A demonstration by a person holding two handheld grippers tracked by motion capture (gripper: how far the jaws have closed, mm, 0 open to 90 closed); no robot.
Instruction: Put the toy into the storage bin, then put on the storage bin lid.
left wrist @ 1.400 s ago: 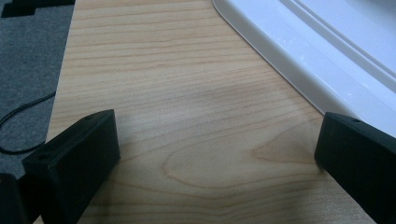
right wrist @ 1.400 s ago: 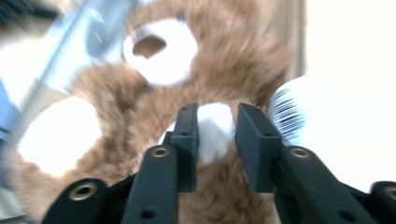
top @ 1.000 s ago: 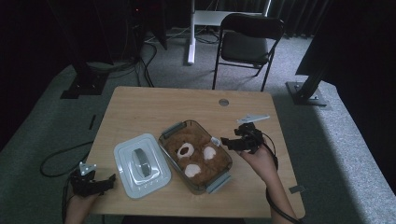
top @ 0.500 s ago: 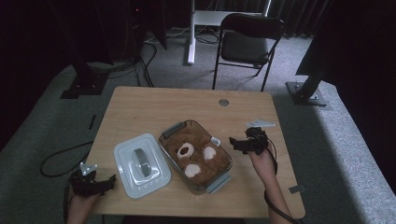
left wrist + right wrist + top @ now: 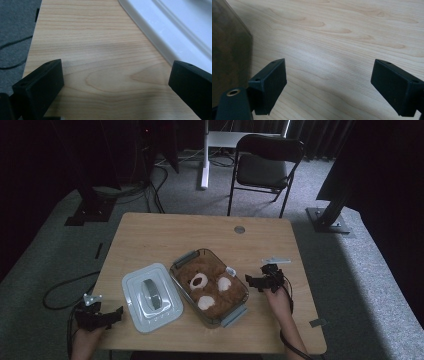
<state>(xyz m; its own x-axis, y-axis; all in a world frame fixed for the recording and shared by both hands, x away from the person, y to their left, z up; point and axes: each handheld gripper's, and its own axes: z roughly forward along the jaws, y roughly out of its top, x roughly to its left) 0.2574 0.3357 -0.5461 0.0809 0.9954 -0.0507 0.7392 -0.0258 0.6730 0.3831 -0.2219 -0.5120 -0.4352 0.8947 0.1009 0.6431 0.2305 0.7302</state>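
A clear container (image 5: 235,312) with grey clips sits mid-table, and a brown teddy bear (image 5: 212,287) with white paws is packed inside it. Its pale lid (image 5: 150,297) lies flat on the table just to the left. My left gripper (image 5: 116,314) rests low at the table's front left corner, open, with bare wood (image 5: 100,62) between its jaws and the lid's rim (image 5: 160,35) to its right. My right gripper (image 5: 250,281) hovers beside the container's right wall (image 5: 229,50), open and empty.
A wooden table (image 5: 165,235) with a round grommet (image 5: 239,229) near its far edge. A black folding chair (image 5: 267,170) stands behind it on grey carpet. A cable (image 5: 60,290) trails off the left side. A small tag (image 5: 316,322) lies at the front right.
My right gripper has dropped from above the container's right rim toward the table beside it and drawn slightly nearer. The left gripper has stayed put.
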